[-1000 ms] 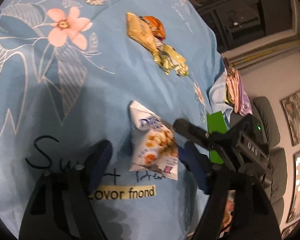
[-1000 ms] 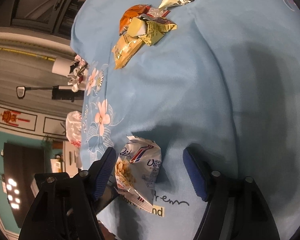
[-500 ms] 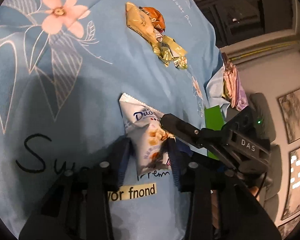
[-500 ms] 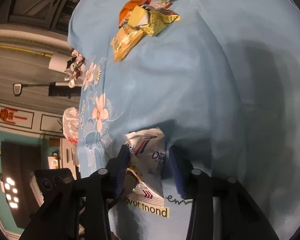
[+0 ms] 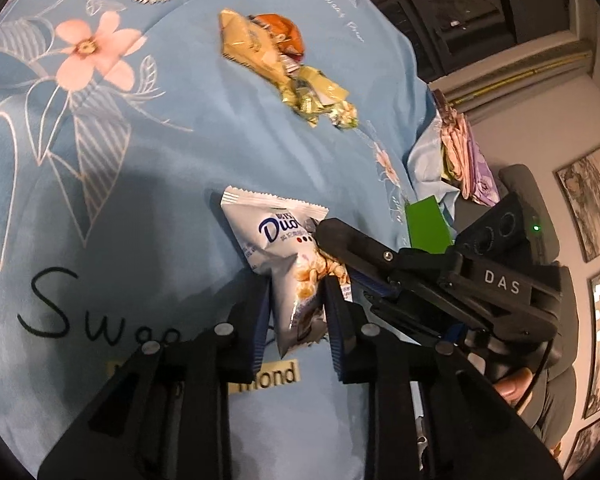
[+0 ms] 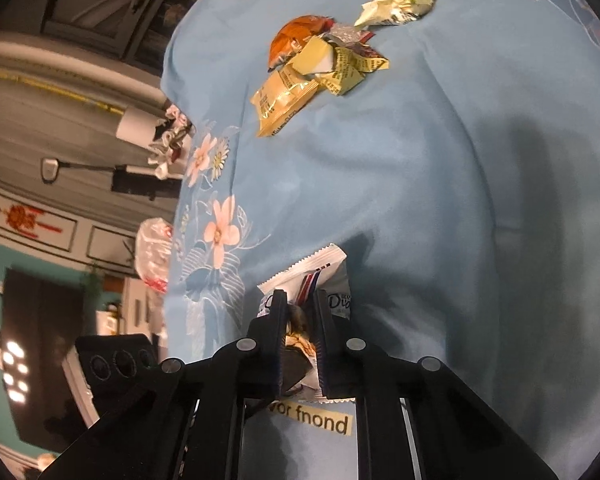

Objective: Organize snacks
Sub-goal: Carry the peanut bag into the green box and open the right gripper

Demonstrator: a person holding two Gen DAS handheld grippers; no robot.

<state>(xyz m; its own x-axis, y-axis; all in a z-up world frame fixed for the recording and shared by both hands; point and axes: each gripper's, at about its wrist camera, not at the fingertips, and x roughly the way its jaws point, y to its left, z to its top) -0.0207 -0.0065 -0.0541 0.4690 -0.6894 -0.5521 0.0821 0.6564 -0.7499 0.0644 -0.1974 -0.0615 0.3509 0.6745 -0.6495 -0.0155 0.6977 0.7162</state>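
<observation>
snack packet: white "duo" packet (image 5: 288, 248), lower centre of the left wrist view, lying on the blue floral cloth (image 5: 148, 184). same packet (image 6: 320, 280) sits low centre in the right wrist view.
left hand-held gripper: (image 5: 298, 312) jaws have just been closing, now narrow, blue pads pinching the packet's near end; film bunched between them.
right hand-held gripper: (image 5: 332, 256) comes in from the right of the left wrist view. in its own view (image 6: 300, 328) the jaws have just been closing and now clamp the packet's other side, narrow.
step in hand: looks like a two-point pinch on one packet, to lift or straighten it before sorting. judgement only.
how to do it well: keep both grips on the crimped seams, not the puffed middle, so the contents aren't crushed. move both hands together; pulling apart could tear the film or pop a seam. lift clear of the cloth before travelling so it doesn't drag folds.
labels: handwritten lettering (image 5: 56, 312) at lower left and a yellow printed strip (image 6: 312, 420) just below the packet; partly covered, likely a category mark.
other snacks: pile of yellow and orange wrappers (image 5: 284, 64) in the upper centre, well apart from the packet.
risk: thin film may slip out of one pad pair.
</observation>
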